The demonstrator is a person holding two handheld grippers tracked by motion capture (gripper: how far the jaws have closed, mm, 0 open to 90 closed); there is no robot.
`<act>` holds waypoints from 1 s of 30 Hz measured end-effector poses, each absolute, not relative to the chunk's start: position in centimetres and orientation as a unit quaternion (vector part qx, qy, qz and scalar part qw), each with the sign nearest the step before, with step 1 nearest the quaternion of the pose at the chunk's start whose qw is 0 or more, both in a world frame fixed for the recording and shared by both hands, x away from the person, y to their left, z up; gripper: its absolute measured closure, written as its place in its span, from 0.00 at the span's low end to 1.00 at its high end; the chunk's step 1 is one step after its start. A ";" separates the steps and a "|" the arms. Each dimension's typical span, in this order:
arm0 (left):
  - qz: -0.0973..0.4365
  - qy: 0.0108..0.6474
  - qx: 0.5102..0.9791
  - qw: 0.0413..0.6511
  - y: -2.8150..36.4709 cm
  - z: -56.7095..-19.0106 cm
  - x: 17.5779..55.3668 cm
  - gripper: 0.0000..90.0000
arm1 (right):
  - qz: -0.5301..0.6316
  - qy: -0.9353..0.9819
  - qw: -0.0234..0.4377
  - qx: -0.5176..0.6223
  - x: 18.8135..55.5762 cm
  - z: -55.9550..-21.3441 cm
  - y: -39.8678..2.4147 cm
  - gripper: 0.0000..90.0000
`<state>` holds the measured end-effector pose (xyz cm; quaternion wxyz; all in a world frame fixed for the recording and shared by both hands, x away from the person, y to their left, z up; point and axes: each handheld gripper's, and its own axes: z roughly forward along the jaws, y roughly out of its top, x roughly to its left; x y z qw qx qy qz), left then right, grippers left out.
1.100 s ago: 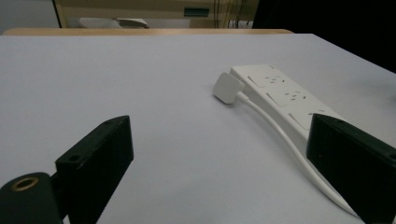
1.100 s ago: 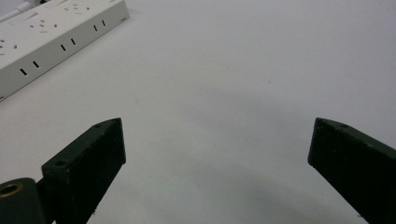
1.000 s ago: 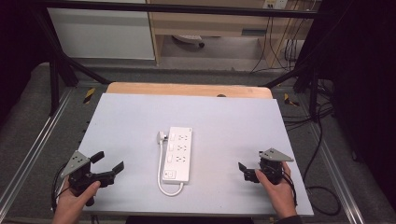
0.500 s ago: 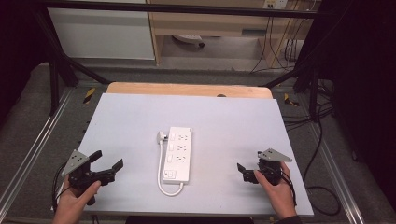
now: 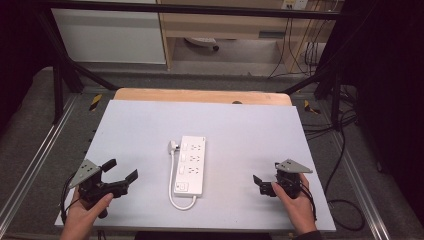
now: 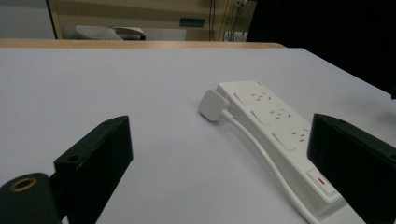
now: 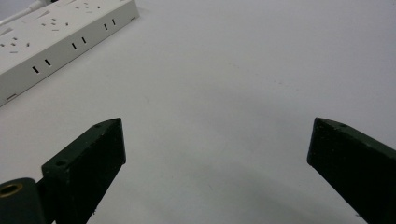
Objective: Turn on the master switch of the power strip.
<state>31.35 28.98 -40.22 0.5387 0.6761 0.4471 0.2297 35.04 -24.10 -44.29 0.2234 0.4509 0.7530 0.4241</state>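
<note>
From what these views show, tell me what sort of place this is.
Probably a lab or recording workstation, not a home. A pale work table sits inside a black metal frame, loose cables hang by the back wall, and only a white power strip lies between the two hand-held tongs.

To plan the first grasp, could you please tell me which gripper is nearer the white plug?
Left. The left gripper sits at the plug's near-left, fingers open; the right gripper is farther, beyond the power strip on the right.

White power strip [image 5: 191, 164] on grey table [image 5: 240, 125]
</note>
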 end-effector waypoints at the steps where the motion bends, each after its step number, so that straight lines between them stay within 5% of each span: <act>1: 0.229 0.445 0.678 0.539 28.9 -40.2 31.4 0.08 | 0.425 0.753 0.221 0.451 35.0 -44.3 -24.1 0.06; 30: 0.192 0.392 0.703 0.561 25.2 -36.9 32.2 0.07 | 0.425 0.752 0.222 0.452 35.0 -44.3 -24.0 0.04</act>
